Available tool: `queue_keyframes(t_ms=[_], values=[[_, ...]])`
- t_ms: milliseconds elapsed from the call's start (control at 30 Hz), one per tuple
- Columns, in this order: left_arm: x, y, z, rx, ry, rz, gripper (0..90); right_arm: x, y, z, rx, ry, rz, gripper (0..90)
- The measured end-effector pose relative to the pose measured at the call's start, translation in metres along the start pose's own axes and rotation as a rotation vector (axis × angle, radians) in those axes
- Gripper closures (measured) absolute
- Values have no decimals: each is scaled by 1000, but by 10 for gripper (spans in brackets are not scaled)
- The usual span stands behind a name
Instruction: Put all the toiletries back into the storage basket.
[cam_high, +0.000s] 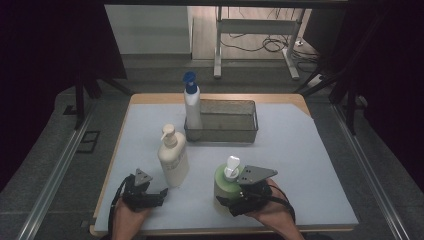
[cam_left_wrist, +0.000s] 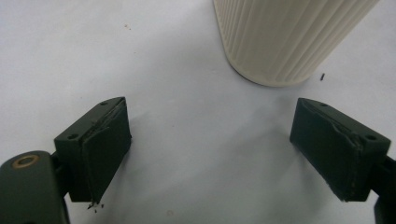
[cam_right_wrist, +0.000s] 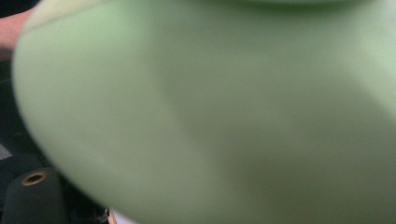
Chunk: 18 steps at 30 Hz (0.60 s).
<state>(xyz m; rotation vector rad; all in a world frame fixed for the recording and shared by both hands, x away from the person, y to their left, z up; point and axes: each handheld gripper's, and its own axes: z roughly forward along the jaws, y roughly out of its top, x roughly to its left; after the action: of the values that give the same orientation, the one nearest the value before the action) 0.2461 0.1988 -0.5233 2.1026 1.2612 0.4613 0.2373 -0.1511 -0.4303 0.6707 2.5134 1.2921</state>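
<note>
Right claw (cam_high: 231, 196) is set against the squat green pump bottle with white nozzle (cam_high: 226, 182) at the desk's (cam_high: 300, 150) near edge, hand low behind it; whether its pads press cannot be told. Left claw (cam_left_wrist: 210, 149) rests low, released and holding nothing, just short of the ribbed cream pump bottle (cam_left_wrist: 285, 37).

High view dim, dark edges; right gripper view blurred, out of focus; left gripper view sharp, bright.

The round bottle (cam_high: 223, 187) is light green with a white pump; the ribbed bottle (cam_high: 173, 161) is cream; the tall bottle (cam_high: 192, 106) is white with a blue pump; the basket (cam_high: 250, 134) is grey
</note>
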Motion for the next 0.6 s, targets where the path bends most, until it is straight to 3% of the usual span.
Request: queue_keyframes(t_ms=[200,600], values=[[0,0,0,0,0,0,122,0,1,-1,12,2,-8,120],[0,0,0,-3,0,-3,122,-6,6,-4,33,-14,35,123]])
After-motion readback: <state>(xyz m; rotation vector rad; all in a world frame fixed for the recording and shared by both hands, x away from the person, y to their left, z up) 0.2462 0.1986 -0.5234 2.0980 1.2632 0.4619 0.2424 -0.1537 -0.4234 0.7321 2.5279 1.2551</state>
